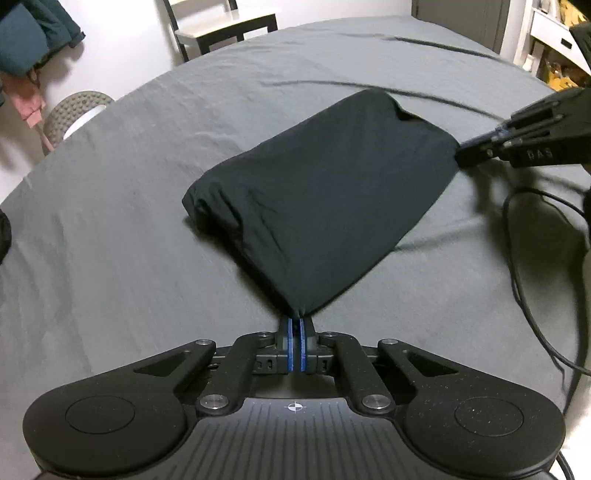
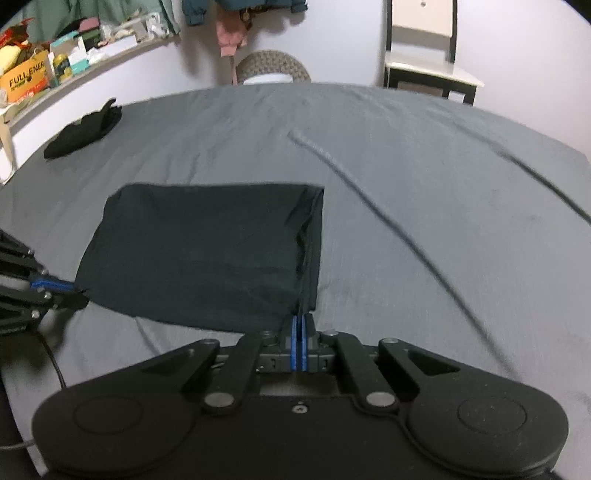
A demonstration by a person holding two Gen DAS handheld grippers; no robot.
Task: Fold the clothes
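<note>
Nearest your left wrist camera, your left gripper (image 1: 296, 320), a black two-finger tool with blue pads, is closed tight on one near corner of the dark navy folded cloth garment (image 1: 325, 192). From your right wrist camera, your right gripper (image 2: 300, 318) is likewise pinched closed on the other near corner of that garment (image 2: 207, 247). Each tool also appears at the edge of the other's view: the right gripper (image 1: 476, 147) at the garment's right side, the left gripper (image 2: 70, 290) at its left side.

Writing: the right gripper's body bears raised letters that appear to read "DAS". An orange cardboard box (image 2: 26, 79) on the cluttered white wall shelf (image 2: 110, 55) reads "FULL ENER", the rest being cut off.

Surface: the garment lies on a wrinkled grey bedsheet (image 1: 110, 240), its near edge lifted and drawn taut between your two grippers. A small crumpled black cloth (image 2: 83, 129) lies well apart at the sheet's far left. Black cables (image 1: 524, 288) trail across the sheet at your right.

Room: a white-seated dark-framed wooden chair (image 1: 225, 26) and a round grey woven stool (image 1: 77, 110) stand by the pale wall, with hanging clothes (image 1: 33, 37) beside them.
</note>
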